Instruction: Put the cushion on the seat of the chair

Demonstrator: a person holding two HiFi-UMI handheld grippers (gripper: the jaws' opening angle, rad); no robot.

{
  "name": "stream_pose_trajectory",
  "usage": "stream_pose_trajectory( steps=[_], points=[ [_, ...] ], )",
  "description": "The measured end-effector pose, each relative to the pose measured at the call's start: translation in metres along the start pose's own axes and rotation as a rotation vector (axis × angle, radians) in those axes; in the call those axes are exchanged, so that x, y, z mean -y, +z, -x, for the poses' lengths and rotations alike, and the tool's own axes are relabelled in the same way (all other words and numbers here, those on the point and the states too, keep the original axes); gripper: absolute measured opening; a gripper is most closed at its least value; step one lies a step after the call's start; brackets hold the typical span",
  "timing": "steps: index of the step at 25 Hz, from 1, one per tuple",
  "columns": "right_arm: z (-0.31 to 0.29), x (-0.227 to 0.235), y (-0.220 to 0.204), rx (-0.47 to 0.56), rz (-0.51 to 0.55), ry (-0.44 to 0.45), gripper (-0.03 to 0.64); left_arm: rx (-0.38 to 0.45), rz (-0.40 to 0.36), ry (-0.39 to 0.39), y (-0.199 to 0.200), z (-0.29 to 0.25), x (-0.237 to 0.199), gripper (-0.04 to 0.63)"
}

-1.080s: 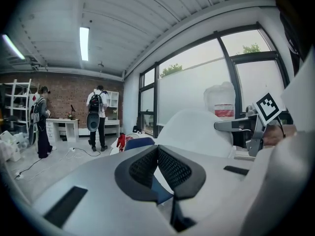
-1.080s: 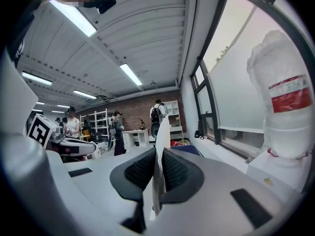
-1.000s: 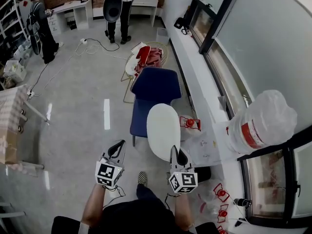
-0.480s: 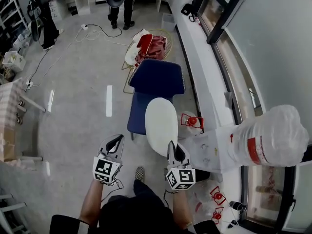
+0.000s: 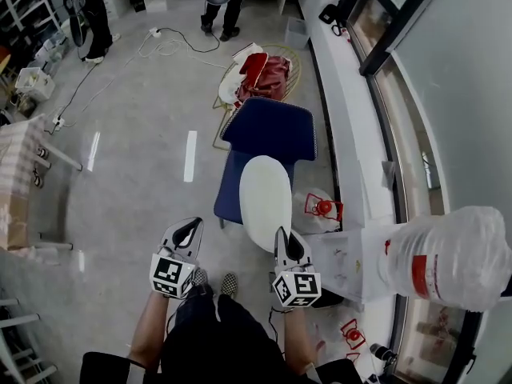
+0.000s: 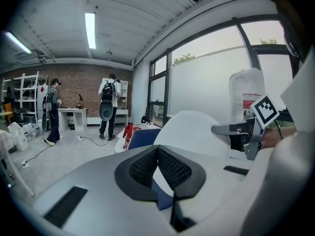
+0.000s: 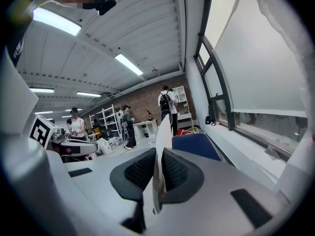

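The white oval cushion hangs on edge in front of the blue chair, its far end over the seat's near right corner. My right gripper is shut on the cushion's near edge; in the right gripper view the thin white edge stands clamped between the pads, with the chair beyond. My left gripper is to the left of the cushion, apart from it, shut and holding nothing. In the left gripper view the cushion and chair lie ahead to the right.
A wire basket with red cloth stands behind the chair. A white window ledge runs along the right, with a big water bottle near me. Red items lie by the ledge. Two people and desks are far back; boxes at left.
Both grippers and the person have advanced toward the chair and sunk a little. The cushion, still in the right gripper, now reaches over the seat's near corner.
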State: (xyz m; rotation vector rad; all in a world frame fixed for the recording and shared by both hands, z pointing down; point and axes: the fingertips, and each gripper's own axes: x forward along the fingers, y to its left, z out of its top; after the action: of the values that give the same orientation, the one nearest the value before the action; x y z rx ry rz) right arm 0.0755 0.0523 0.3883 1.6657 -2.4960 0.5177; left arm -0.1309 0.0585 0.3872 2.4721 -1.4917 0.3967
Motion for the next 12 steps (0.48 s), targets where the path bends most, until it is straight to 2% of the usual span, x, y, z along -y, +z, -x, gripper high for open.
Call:
stream_pose_trajectory(
  steps=[7,12],
  points=[
    [-0.038,0.000,-0.009,-0.035,-0.028,0.025,0.048,-0.023,0.002,0.014,-0.004,-0.021,-0.022,0.018],
    [-0.075,-0.001,-0.023,-0.068,-0.024,0.013,0.049,-0.052,0.005,-0.006,-0.016,-0.048,-0.049,0.018]
  ],
)
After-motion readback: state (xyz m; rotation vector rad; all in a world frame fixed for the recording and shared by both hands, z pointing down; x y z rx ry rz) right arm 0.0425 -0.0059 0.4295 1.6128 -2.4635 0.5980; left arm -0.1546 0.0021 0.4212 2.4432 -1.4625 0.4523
